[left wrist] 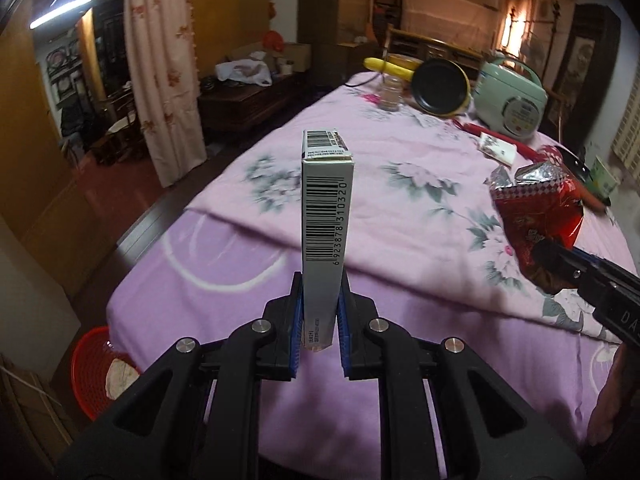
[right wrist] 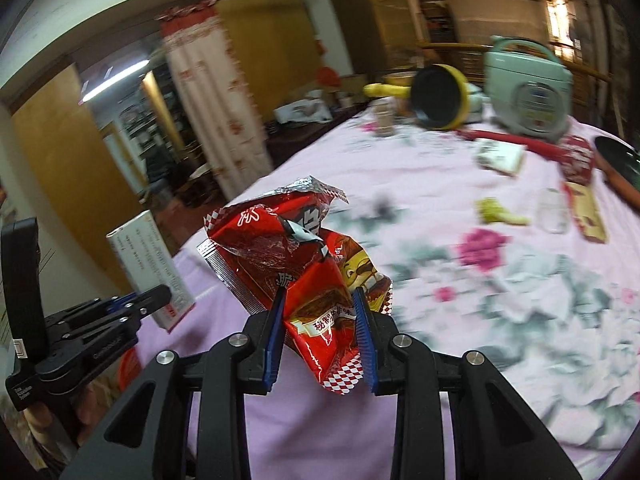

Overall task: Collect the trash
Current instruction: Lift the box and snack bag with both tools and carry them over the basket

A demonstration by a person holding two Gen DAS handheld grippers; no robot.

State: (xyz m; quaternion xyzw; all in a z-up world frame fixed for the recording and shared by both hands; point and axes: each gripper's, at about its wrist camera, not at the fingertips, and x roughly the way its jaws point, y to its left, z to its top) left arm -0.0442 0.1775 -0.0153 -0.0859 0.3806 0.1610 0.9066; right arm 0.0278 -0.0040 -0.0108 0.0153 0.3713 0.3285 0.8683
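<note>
i see my left gripper [left wrist: 320,300] squeezing a thin grey box [left wrist: 326,216] between its blue pads. the box stands straight up and has a barcode on its side. my right gripper [right wrist: 320,312] is pinched on a crinkly red snack wrapper [right wrist: 304,256], which sticks up out of the claw all bent and torn.

both things are held up over the near edge of the table with the pink flowered cloth [left wrist: 400,200]. the wrapper is to the right of the box, a little apart from it.

far back on the cloth there is a yellow pan [left wrist: 440,86] tipped on its side, with a pale green rice cooker [left wrist: 514,98] just beside it. a small glass jar [left wrist: 390,94] stands left of the pan. more bits lie on the cloth nearer than the cooker: a white packet [right wrist: 500,156], a yellow-green scrap [right wrist: 500,212] and a flat card [right wrist: 588,212].

down on the floor, left of the table, sits a red basket [left wrist: 92,368] with something pale inside.
</note>
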